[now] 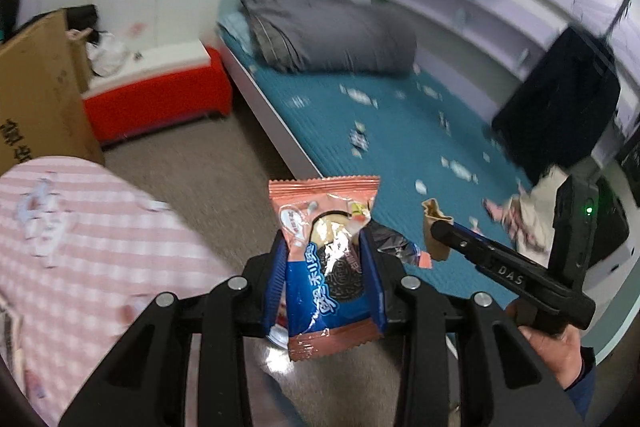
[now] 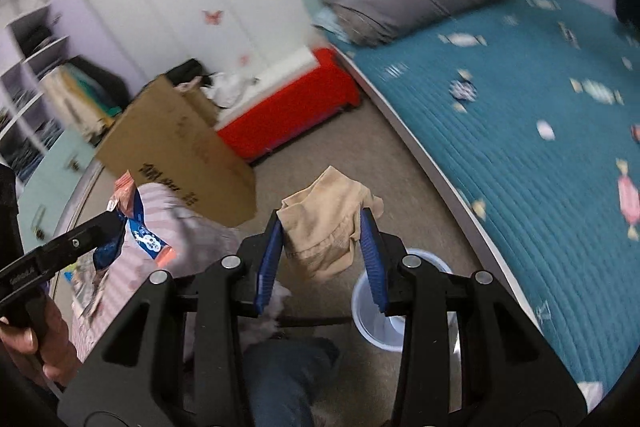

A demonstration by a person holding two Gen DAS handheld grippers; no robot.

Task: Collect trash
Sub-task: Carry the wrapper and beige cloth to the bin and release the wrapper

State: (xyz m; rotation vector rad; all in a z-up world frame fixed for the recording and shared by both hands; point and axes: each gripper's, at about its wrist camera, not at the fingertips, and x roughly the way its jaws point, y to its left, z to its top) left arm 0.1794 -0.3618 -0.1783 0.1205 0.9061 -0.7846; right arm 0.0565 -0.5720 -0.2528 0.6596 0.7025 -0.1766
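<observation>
Trash in both grips | left gripper [image 1: 324, 247] pinching a pink-and-blue cookie wrapper [image 1: 326, 267] over the carpet [image 1: 208, 163] | right gripper [image 2: 322, 227] clamped on a crumpled beige paper scrap [image 2: 326, 223] | white bin [image 2: 372, 323] near, below right jaws | teal bed [image 2: 520, 147] right, more wrappers scattered on it.

A bed with a teal quilted cover printed with candy shapes [image 2: 520, 155] carries a folded grey duvet [image 1: 328, 31] at its far end. A grey-beige carpeted floor [image 2: 360, 155] carries a brown cardboard box [image 2: 176, 143], a red and white storage bench [image 2: 288, 107] and a white plastic bucket [image 2: 372, 331].
</observation>
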